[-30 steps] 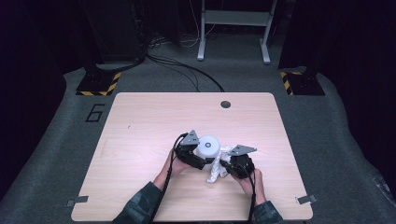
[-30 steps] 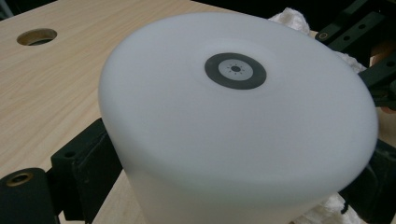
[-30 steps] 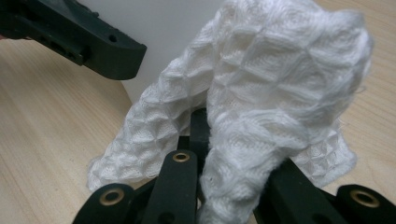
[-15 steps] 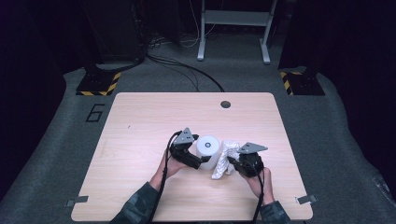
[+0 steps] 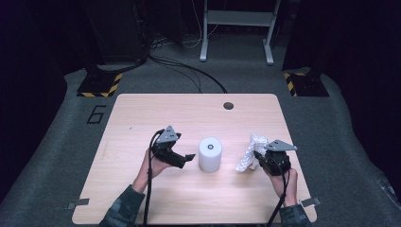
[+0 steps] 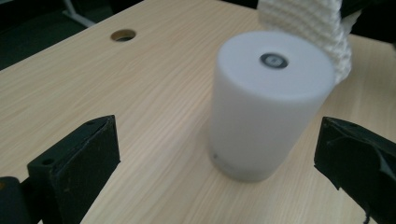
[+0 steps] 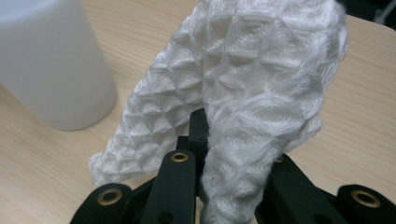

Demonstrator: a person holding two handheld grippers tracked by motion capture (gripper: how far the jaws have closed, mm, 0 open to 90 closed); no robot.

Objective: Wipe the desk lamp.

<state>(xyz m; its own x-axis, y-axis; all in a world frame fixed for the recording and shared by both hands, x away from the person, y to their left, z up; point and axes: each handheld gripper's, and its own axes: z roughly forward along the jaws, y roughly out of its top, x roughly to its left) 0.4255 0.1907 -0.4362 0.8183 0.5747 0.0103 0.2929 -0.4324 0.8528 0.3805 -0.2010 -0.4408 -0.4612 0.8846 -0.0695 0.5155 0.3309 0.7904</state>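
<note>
A white cylinder [image 5: 210, 154] with a small dark dot on its top stands upright mid-table. My left gripper [image 5: 189, 157] lies just left of it, its jaws wide and just opened; in the left gripper view [image 6: 217, 140] the cylinder [image 6: 266, 107] stands a little ahead of the jaws, untouched. My right gripper [image 5: 257, 161] is to the cylinder's right, shut on a white waffle-weave cloth [image 5: 250, 150]. The cloth [image 7: 261, 70] bunches up over the jaws [image 7: 201, 121] and hides their tips. Behind the cylinder in the left gripper view hangs the cloth [image 6: 308, 23].
The wooden table [image 5: 142, 118] has a round cable hole [image 5: 229, 105] near its far edge. Grey carpet surrounds it, with a "6" mark [image 5: 97, 114], cables [image 5: 189, 71] and a metal stand [image 5: 236, 19] beyond.
The two hands have drawn apart. The left gripper has pulled back to the left, away from the cylinder. The right gripper has carried the cloth off to the right.
</note>
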